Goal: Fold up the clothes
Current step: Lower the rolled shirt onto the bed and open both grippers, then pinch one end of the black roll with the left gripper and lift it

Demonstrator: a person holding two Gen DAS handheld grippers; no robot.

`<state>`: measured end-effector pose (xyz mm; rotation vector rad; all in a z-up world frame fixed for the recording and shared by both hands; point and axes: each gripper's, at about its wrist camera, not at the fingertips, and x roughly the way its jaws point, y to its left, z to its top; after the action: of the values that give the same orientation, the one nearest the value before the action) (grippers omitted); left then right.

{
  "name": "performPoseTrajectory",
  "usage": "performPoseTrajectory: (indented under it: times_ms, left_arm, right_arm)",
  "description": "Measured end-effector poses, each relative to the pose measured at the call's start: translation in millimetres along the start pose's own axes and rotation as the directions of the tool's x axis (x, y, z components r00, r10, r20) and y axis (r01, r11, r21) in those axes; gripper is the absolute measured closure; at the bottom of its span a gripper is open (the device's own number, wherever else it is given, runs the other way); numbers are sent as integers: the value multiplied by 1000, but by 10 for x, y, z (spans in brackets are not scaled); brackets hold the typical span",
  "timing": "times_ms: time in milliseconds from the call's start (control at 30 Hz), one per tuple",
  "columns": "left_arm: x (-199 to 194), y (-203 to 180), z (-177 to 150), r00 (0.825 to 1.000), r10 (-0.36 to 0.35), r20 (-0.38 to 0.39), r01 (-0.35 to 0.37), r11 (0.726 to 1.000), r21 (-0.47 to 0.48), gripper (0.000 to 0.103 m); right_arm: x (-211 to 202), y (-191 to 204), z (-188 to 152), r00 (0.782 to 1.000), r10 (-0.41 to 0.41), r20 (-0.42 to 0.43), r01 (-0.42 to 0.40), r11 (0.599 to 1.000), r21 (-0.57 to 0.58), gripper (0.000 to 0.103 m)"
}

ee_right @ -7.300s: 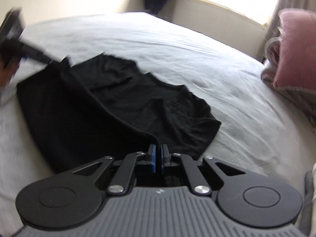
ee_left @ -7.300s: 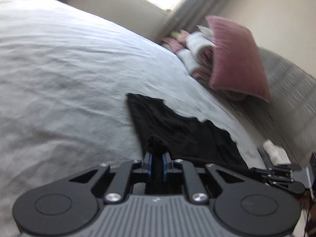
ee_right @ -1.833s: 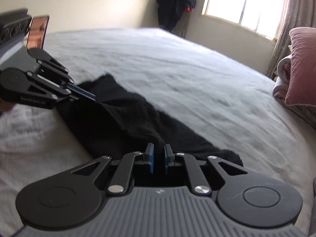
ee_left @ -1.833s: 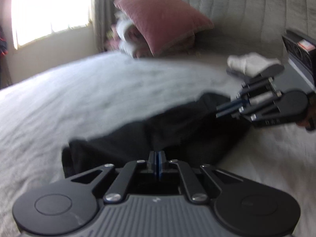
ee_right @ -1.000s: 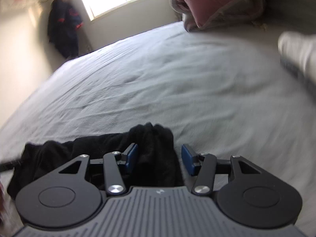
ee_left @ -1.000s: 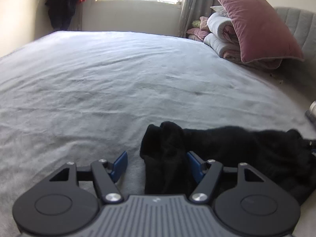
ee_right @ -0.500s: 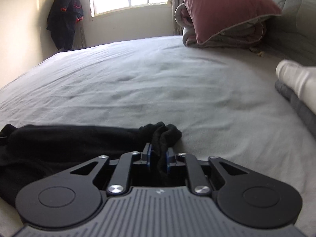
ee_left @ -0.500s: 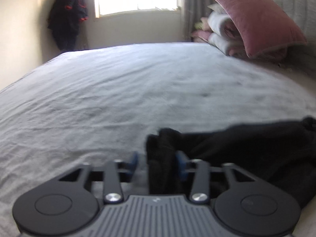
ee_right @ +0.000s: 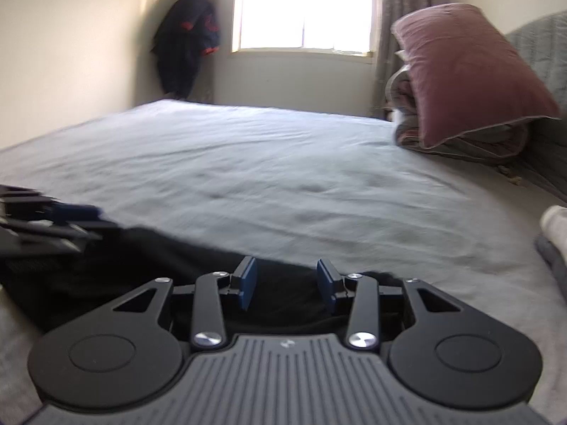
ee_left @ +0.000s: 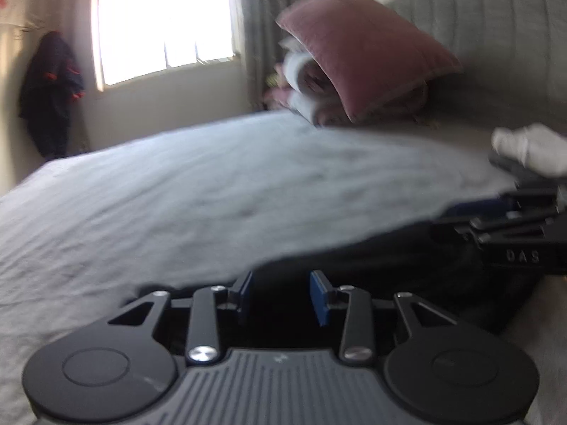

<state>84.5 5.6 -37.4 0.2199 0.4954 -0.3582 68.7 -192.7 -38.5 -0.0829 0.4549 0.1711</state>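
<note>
Grey bedspread (ee_right: 269,177), pink pillow (ee_right: 471,81), bright window (ee_right: 304,3)

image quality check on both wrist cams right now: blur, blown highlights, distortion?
Left wrist: heavy motion blur; the pink pillow and grey bedsheet smear, and the window is blown out white. Right wrist: sharper, with mild blur on the black garment at left; its window is also clipped. Both views: fisheye bowing and dark corner vignette.
</note>
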Motion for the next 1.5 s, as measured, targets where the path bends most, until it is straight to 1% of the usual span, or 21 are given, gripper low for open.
performPoseTrajectory:
  times_ms: [67,100,200,267,300,367,433,533,700,800,833,900,967,1033,1133,1233,1300,1367,1433,1467,1500]
  left_arm:
    - [103,-36,-90,998,-24,-52,25,1000,16,66]
    - [95,-14,-80,998,-32,-55,32,999,4,66]
    - [5,92,-18,996,-65,-61,62,997,-50,64]
    - [-94,106,-6,998,-65,-23,64,997,-53,59]
    - [-125,103,0,998,-60,-3,60,997,-50,55]
    - [-59,92,-11,994,-92,-53,89,994,-64,53]
    - [0,80,-23,987,-124,-100,116,990,-77,53]
    - [-83,11,-45,986,-129,-103,127,991,-31,52]
    - [-282,65,-81,973,-200,-115,200,980,-13,49]
    - [-355,80,-136,961,-234,-144,238,971,6,46]
    - [-390,90,-155,959,-241,-149,245,969,12,46]
    - [-464,137,-175,952,-261,-159,266,964,10,44]
    - [-566,215,-184,952,-267,-150,270,963,0,43]
    - [-661,322,-185,957,-256,-134,256,967,-20,40]
    - [-767,523,-176,973,-211,-90,205,976,-76,39]
    - [-785,723,-151,992,-120,-44,113,982,-150,38]
    - [-739,831,-142,998,-42,-39,34,980,-196,39]
    - [-644,907,-154,998,9,-67,-24,971,-237,39]
    - [-540,941,-176,994,17,-112,-47,962,-270,39]
    - [-494,941,-189,991,12,-133,-49,960,-277,39]
    - [-450,940,-203,988,7,-153,-50,957,-284,39]
  right_arm:
    - [88,41,-64,998,19,-64,-20,1000,-14,61]
    - [147,69,-104,994,26,-107,-29,999,-21,61]
    - [87,122,-91,996,25,-87,-29,999,-43,61]
    - [13,137,-36,997,46,-65,-48,998,-41,61]
    - [-25,158,-20,997,51,-55,-54,998,-42,61]
    - [-12,216,-42,996,62,-63,-65,997,-49,61]
    - [66,255,-112,991,67,-120,-74,996,-59,61]
    - [30,289,-111,992,62,-113,-71,994,-78,61]
    - [-90,312,-17,992,109,-70,-113,992,-62,61]
    - [-48,348,-27,985,145,-94,-151,987,-59,61]
    - [-7,372,-55,982,143,-124,-152,986,-68,61]
    - [6,397,-83,980,140,-142,-152,985,-77,60]
    - [-2,411,-74,977,145,-154,-159,984,-77,60]
    - [-50,405,-28,976,164,-144,-173,983,-57,60]
    - [-109,409,12,980,165,-111,-170,985,-33,60]
    - [-148,442,27,985,159,-69,-161,987,-26,60]
    - [-165,476,30,985,168,-47,-169,985,-23,60]
    - [-164,510,23,983,181,-35,-181,983,-23,60]
    - [-152,535,9,981,189,-32,-190,981,-24,60]
    - [-148,542,-6,981,190,-31,-191,981,-23,64]
    - [-136,542,-19,980,196,-36,-196,980,-20,71]
